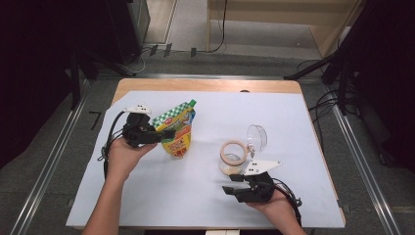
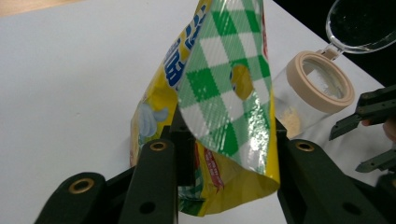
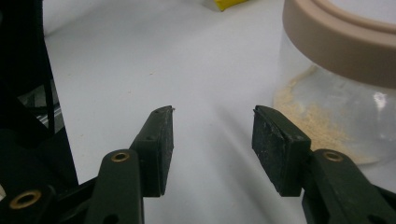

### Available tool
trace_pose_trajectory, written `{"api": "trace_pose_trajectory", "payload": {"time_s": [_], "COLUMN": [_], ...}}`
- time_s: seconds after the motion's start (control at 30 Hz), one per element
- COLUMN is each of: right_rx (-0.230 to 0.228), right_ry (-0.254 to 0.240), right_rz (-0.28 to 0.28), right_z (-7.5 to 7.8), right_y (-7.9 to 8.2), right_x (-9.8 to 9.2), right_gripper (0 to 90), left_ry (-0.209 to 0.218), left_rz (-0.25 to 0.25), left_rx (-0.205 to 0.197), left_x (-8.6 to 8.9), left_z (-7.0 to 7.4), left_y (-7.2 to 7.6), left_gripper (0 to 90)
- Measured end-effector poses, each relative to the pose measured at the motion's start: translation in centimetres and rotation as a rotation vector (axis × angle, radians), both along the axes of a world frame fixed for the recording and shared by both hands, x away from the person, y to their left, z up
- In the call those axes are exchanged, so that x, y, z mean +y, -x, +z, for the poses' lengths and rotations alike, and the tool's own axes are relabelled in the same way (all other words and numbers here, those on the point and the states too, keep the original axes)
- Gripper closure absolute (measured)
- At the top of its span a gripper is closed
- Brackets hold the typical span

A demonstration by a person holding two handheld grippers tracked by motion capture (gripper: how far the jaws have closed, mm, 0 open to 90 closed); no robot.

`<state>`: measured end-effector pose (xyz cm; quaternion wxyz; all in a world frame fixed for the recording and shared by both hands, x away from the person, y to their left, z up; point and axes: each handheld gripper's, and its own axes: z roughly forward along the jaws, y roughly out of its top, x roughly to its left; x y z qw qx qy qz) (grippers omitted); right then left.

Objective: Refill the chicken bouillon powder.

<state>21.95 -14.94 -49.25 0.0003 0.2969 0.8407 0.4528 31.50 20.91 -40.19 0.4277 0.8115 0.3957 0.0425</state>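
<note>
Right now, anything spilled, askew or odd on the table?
Nothing spilled. The jar stands upright with its hinged lid flipped open and a little tan powder at the bottom. The yellow-green pouch leans, clamped low in the left gripper. The right gripper waits open beside the jar.

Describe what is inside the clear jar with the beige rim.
The jar holds a thin layer of pale yellow powder at the bottom; its hinged lid stands open. The rim hides the far side.

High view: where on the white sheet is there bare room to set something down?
Free: the near-centre stretch between the pouch and the jar, and the far right corner beyond the open lid. Crowded: around the left gripper on the pouch, and the right gripper beside the jar.
</note>
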Motion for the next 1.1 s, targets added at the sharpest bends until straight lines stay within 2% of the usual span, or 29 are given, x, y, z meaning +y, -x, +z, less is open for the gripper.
{"api": "trace_pose_trajectory", "payload": {"time_s": [0.13, 0.17, 0.2, 0.27, 0.4, 0.47, 0.6, 0.63, 0.77, 0.9, 0.97, 1.1], "right_rx": [-0.003, 0.001, 0.001, -0.002, 0.006, 0.004, -0.010, -0.038, -0.054, -0.049, -0.049, -0.045], "right_ry": [-0.001, -0.004, -0.004, -0.008, -0.019, -0.031, -0.041, -0.038, -0.060, -0.052, -0.047, -0.017], "right_rz": [0.005, 0.011, 0.011, 0.018, 0.029, 0.037, 0.051, 0.050, 0.050, 0.055, 0.063, 0.071], "right_z": [0.0, 0.0, 0.0, -0.1, -0.2, -0.3, -0.3, -0.4, -0.3, -0.5, -0.6, -0.9], "right_y": [0.0, 0.1, 0.1, 0.1, 0.2, 0.2, 0.3, 0.3, 0.3, 0.4, 0.4, 0.6], "right_x": [0.3, 0.5, 0.5, 0.7, 1.4, 1.8, 2.5, 2.9, 3.4, 4.1, 4.6, 5.4], "right_gripper": [49.4, 49.5, 49.5, 49.5, 49.9, 50.0, 50.3, 51.6, 52.6, 52.4, 52.4, 52.9], "left_ry": [0.005, 0.009, 0.009, 0.003, 0.022, 0.012, 0.005, 0.000, -0.017, -0.026, -0.016, -0.022], "left_rz": [0.007, 0.001, 0.001, 0.003, 0.015, 0.018, 0.008, 0.013, 0.021, 0.008, 0.001, -0.031], "left_rx": [-0.005, 0.011, 0.011, 0.035, 0.033, 0.026, 0.042, 0.042, 0.031, 0.037, 0.045, 0.054], "left_x": [-0.2, -0.3, -0.3, -0.5, -0.2, -0.2, 0.0, 0.1, 0.3, 0.5, 0.4, 0.1], "left_z": [-0.2, -0.6, -0.6, -1.0, -1.3, -1.2, -1.1, -1.0, -0.4, 0.6, 1.0, 2.1], "left_y": [0.1, 0.0, 0.0, -0.1, -0.1, 0.0, -0.1, -0.1, 0.0, 0.3, 0.5, 1.0], "left_gripper": [72.8, 75.7, 75.6, 75.2, 82.0, 88.0, 89.6, 90.0, 90.0, 90.0, 90.0, 90.0]}}
